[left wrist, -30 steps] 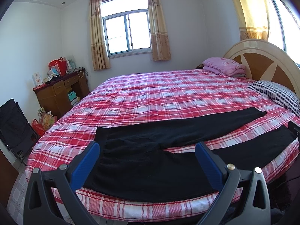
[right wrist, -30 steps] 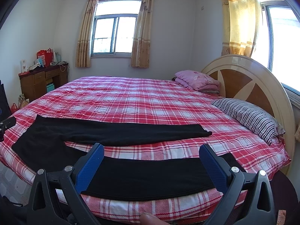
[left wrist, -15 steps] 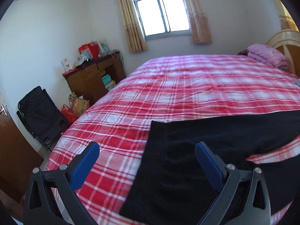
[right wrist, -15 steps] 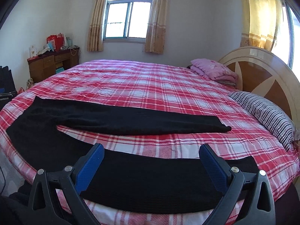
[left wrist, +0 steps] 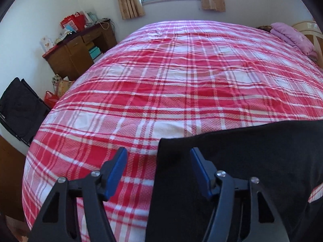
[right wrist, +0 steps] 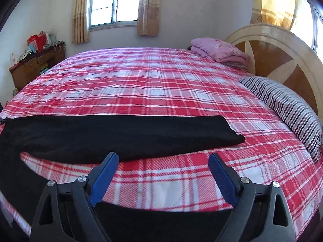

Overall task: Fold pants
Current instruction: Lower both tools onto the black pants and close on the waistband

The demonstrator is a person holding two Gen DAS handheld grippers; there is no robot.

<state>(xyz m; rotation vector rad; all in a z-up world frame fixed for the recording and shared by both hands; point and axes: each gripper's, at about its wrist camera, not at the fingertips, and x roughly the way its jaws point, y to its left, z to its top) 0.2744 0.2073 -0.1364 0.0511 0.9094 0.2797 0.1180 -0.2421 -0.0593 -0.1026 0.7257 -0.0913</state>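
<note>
Both claws, the left claw (left wrist: 158,157) and the right claw (right wrist: 162,161), are closing but gaping, hiding parts of the black pants (right wrist: 121,135), gripping nothing.

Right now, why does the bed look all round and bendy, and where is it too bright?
Left wrist view: the fisheye lens bulges the red plaid bedspread like a dome, and dark corners frame the picture. Right wrist view: the same bending curves the black pants, and sunlight washes out the yellow curtain and window.
</note>
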